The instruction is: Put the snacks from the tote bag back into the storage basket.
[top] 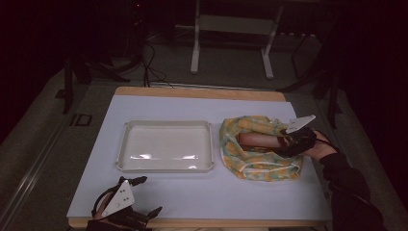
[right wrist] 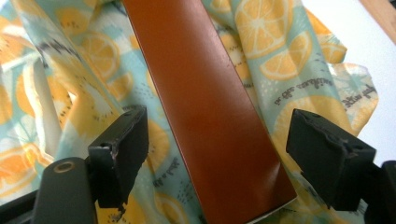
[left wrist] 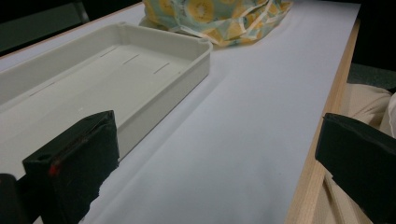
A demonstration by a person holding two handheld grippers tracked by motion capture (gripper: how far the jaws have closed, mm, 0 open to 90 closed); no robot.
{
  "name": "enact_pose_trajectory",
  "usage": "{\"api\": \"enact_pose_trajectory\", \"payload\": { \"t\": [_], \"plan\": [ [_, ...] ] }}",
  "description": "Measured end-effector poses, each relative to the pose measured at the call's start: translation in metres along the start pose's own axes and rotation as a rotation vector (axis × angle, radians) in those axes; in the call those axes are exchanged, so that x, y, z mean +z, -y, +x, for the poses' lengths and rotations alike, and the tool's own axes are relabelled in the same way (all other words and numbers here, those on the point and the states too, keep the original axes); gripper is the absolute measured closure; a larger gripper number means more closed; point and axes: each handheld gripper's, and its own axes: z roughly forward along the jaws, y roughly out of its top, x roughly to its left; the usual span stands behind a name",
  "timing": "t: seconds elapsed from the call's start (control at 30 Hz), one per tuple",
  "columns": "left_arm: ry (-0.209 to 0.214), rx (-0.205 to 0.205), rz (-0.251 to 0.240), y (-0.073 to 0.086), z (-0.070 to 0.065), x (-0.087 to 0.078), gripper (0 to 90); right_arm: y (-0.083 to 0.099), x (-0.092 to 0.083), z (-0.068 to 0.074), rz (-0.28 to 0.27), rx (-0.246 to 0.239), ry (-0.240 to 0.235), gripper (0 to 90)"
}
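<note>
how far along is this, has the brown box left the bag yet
Nothing looks done: the tray is empty. In hand: the right gripper, jaws open, straddles the brown box, which lies in the fruit-print bag. Left: grip it and lift it out, probably to the tray. The left gripper waits open.

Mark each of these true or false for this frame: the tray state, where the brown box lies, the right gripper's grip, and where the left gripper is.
1. The tray is empty. True.
2. The brown box lies in the tray. False: it lies in the fruit-print bag, right of the tray.
3. The right gripper has its jaws on either side of the box without pressing on it. True: there are gaps on both sides.
4. The left gripper is over the bag. False: it is at the near table edge, in front of the tray, holding nothing.
5. The bag touches the tray. False: a strip of white table shows between them.
</note>
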Motion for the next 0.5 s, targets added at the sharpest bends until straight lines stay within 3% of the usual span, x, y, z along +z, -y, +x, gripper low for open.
{"api": "enact_pose_trajectory", "payload": {
  "t": [0.3, 0.5],
  "plan": [
    [0.012, 0.001, 0.003, 0.000, -0.001, 0.000, 0.0, -0.003, 0.010, -0.004, 0.130, -0.028, -0.025, 20.2],
    [0.013, 0.003, 0.003, 0.000, -0.001, 0.000, 0.0, -0.004, 0.015, -0.004, 0.172, -0.040, -0.041, 22.0]
  ]
}}
